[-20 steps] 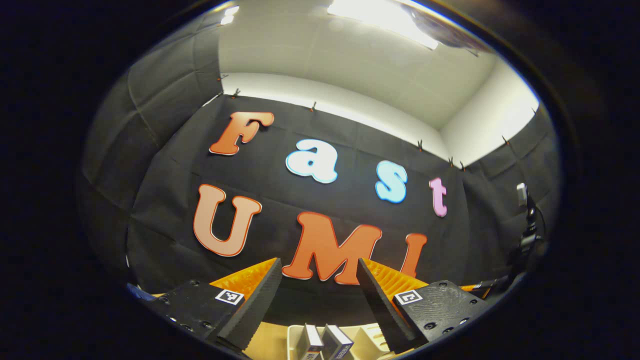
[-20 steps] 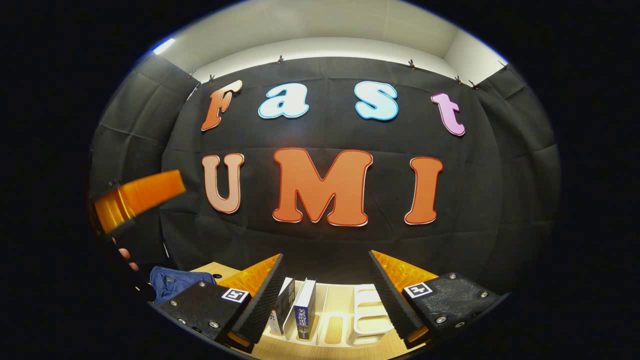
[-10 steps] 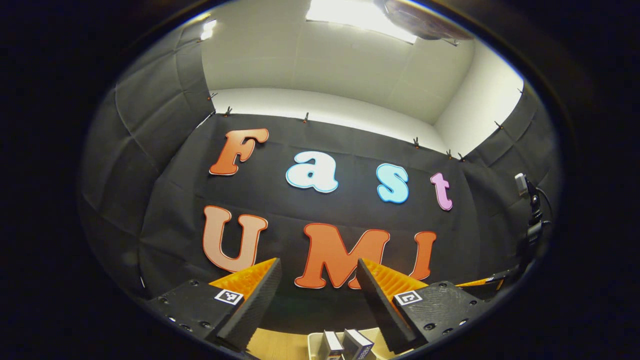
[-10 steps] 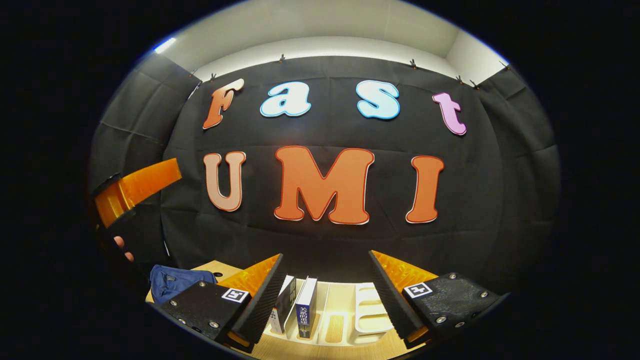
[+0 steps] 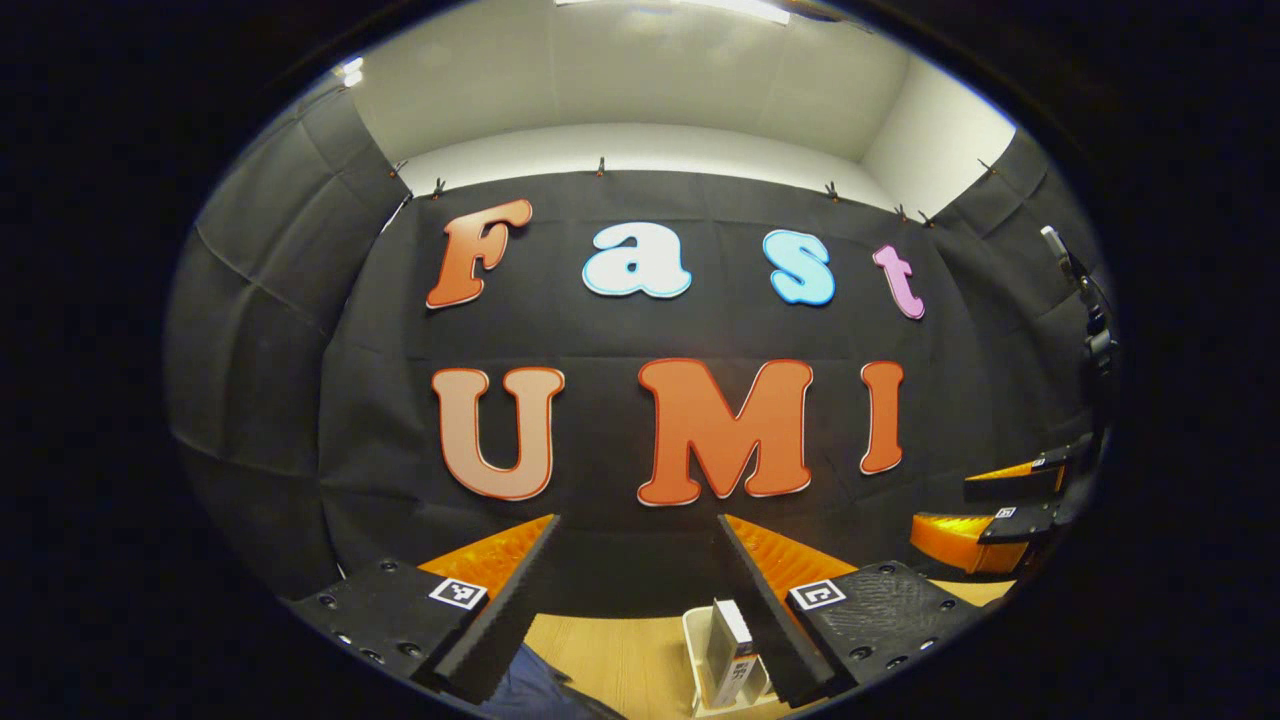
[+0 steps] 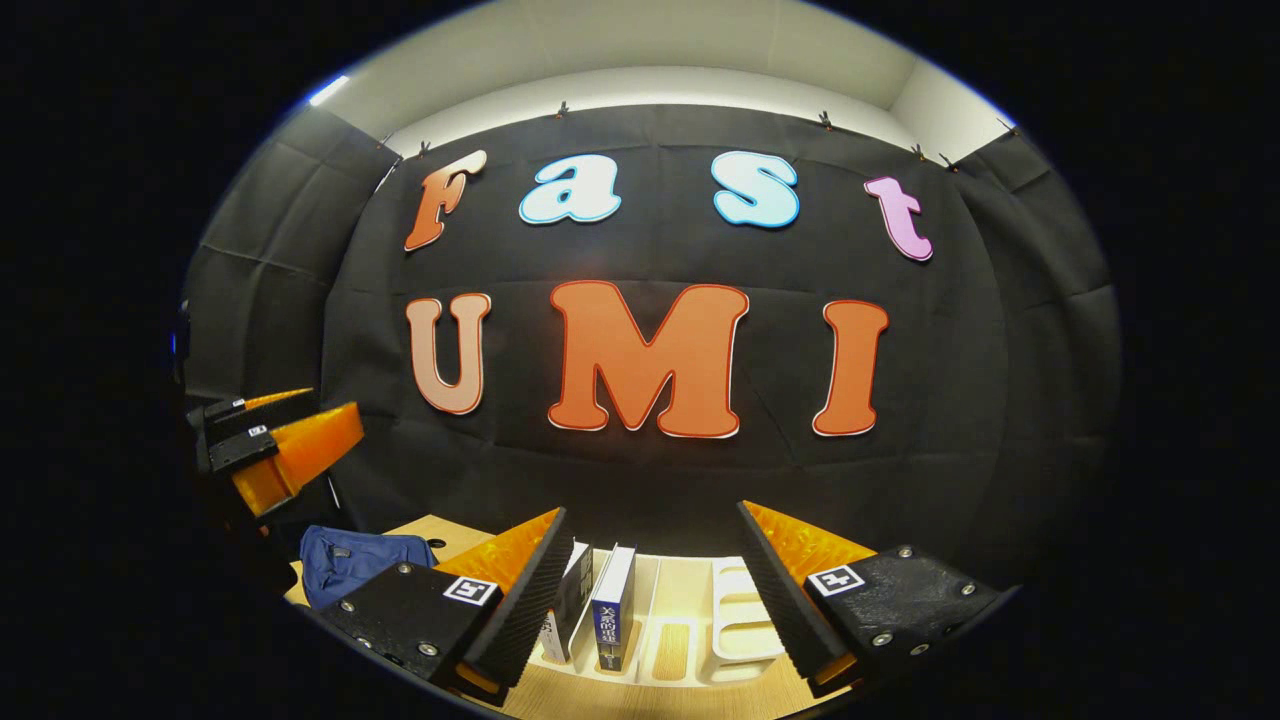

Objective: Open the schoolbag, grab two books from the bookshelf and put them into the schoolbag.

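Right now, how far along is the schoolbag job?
Nothing looks done. The blue fabric schoolbag lies untouched on the wooden table; whether it is open can't be told. Two upright books stand in the white slotted bookshelf. Left gripper and right gripper hover open, empty.

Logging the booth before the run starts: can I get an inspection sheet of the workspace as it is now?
Surface: wooden table, pale grain.
Job's things: blue schoolbag lying at the table's left end; whether it is open, cannot tell. Two books standing upright in the white bookshelf, its right-hand slots unfilled.
Clutter: nothing seen.
Grippers: left gripper open, holding nothing, above the table; right gripper open, holding nothing, facing the bookshelf.
Cables: a cable on a stand at the right wall.
Surroundings: black cloth wall, white ceiling.
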